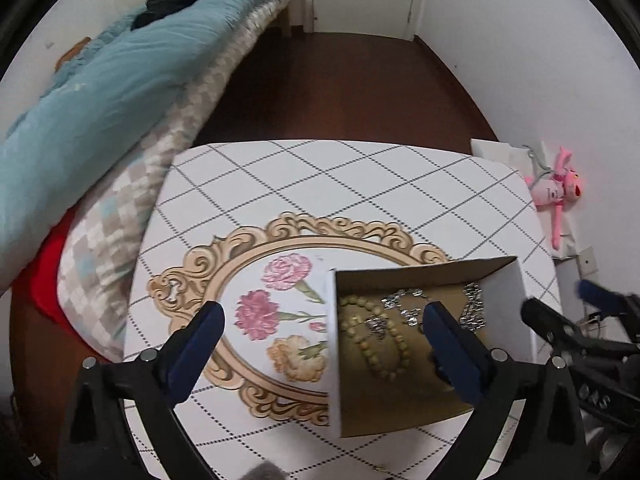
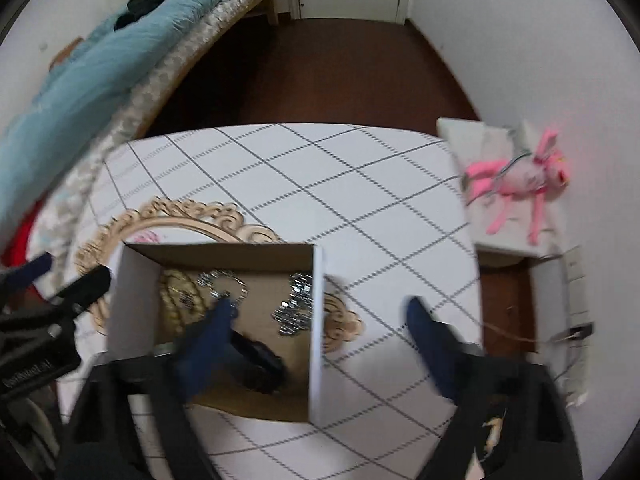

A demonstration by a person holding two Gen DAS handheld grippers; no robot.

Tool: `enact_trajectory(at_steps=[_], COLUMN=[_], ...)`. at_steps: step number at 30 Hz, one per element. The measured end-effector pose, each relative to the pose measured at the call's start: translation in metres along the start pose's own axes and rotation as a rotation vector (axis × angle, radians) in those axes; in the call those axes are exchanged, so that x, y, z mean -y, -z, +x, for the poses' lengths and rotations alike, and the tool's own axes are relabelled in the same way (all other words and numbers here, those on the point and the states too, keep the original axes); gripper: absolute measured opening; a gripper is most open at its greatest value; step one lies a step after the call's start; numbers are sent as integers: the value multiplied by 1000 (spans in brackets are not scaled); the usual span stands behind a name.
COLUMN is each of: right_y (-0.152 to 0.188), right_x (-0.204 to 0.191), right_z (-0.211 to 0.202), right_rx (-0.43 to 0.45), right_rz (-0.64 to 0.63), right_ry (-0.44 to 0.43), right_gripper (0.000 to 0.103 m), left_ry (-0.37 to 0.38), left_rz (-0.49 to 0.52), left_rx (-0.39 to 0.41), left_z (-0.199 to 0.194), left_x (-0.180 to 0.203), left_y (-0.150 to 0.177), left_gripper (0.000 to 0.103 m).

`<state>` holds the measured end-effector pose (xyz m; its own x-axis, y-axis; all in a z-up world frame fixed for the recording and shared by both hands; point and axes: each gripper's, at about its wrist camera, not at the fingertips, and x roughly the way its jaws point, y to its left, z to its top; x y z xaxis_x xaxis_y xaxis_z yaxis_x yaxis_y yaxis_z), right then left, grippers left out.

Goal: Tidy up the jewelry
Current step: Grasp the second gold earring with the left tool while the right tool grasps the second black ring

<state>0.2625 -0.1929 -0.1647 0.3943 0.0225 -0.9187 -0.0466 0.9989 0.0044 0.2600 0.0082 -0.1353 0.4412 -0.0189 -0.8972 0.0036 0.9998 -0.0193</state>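
Straddling opposite walls of one open cardboard box, two hand-held grippers hang over a small table covered in a white cloth with a dotted diamond grid. The left gripper has its jaws spread wide, one blue finger outside the box's white left wall and the other inside, pressing on nothing. The right gripper is likewise wide open across the box's right wall, one finger over the box floor and the other above the cloth, with nothing in its grasp.

Inside the box lie the jewelry pieces: one loop of tan beads on the left, two glittering silver chain pieces toward the back and right, and one dark object near the front that is too blurred to identify. The box sits partly on one oval tray with a carved gold rim and three painted flowers. Beyond the table's right edge, one pink plush toy lies on a white ledge. Farther back, one bed with a teal quilt runs along the left wall, dark clothing heaped on it.
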Motion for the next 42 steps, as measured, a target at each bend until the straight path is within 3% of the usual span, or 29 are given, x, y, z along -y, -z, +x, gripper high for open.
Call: enact_trajectory(at_steps=[7, 14, 18, 22, 24, 26, 29, 35, 42], right_y=[16, 39, 81, 121, 140, 154, 173, 190, 195], right_x=[-3, -6, -17, -31, -40, -50, -65, -95, -113], right_z=[-14, -56, -54, -37, -26, -17, -5, 8, 16], right_rx=[37, 108, 73, 22, -4, -23, -43, -45, -27], right_rz=[-3, 29, 18, 2, -8, -27, -47, -113, -154], right_ry=[48, 16, -33, -53, -81, -103, -154, -182, -140], right_gripper=[103, 103, 103, 103, 98, 80, 68, 46, 27], left_ry=[-31, -27, -65, -117, -115, -136, -141, -107, -94], left_rz=[-6, -9, -1, -14, -21, -8, 9, 8, 3], left_rx=[33, 81, 52, -49, -106, -142, -146, -122, -115], left_z=[-11, -44, -44, -22, -10, 2, 11, 13, 15], left_x=[-6, -9, -18, -36, -45, -52, -58, -65, -66], left_y=[14, 34, 78, 139, 162, 183, 202, 211, 209], left_gripper=[103, 103, 103, 103, 103, 103, 103, 103, 103])
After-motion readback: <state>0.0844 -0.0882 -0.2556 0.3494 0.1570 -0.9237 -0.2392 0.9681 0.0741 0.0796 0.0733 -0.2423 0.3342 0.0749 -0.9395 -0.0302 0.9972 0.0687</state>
